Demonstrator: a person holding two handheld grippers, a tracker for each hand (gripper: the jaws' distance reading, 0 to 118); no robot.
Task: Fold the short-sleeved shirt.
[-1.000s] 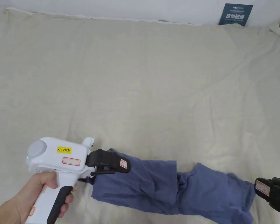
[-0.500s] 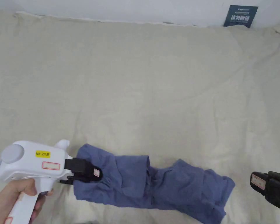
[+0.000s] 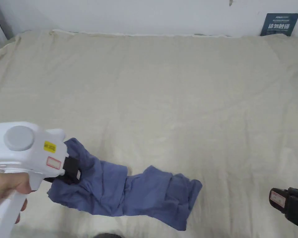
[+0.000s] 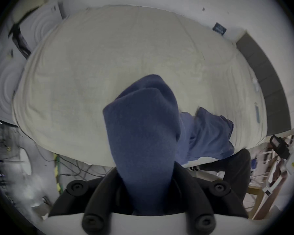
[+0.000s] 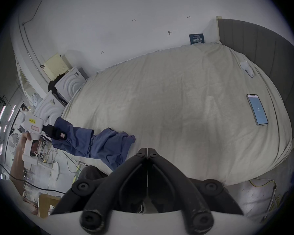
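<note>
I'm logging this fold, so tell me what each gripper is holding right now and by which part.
The left gripper is shut on the blue shirt, pinching its bunched left end; which part that is cannot be told. The right gripper is shut, holding nothing.

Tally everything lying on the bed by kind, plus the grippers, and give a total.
Blue shirt: 1
Phone: 1
Small white device: 1
Grippers: 2, the left gripper and the right gripper
Total: 5
</note>
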